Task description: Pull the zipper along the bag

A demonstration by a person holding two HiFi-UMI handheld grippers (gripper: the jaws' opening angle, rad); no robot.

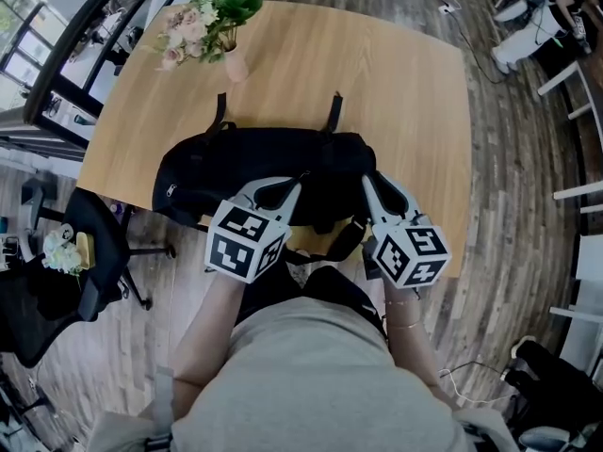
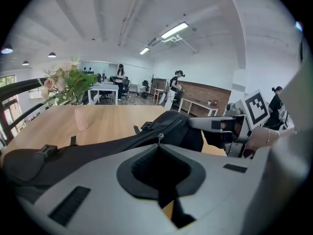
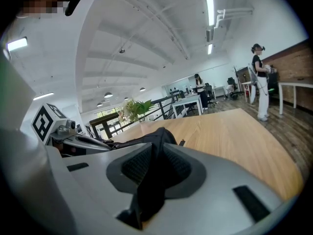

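Observation:
A black bag [image 1: 236, 172] lies across the near part of the wooden table [image 1: 377, 83], its two strap ends pointing toward the far side. My left gripper [image 1: 301, 183] is at the middle of the bag's top, shut on the small metal zipper pull [image 2: 160, 137], which stands up just past the jaw tips. Just to its right, my right gripper [image 1: 367, 179] is shut on a fold of the bag's black fabric [image 3: 152, 175], which fills the gap between its pads. In the left gripper view the bag [image 2: 98, 148] stretches off to the left.
A pink vase of flowers [image 1: 209, 22] stands at the table's far left. The bag sits near the table's front edge, with a strap [image 1: 347, 243] hanging over it. An office chair [image 1: 89, 238] is on the floor to the left. People stand far off in the room.

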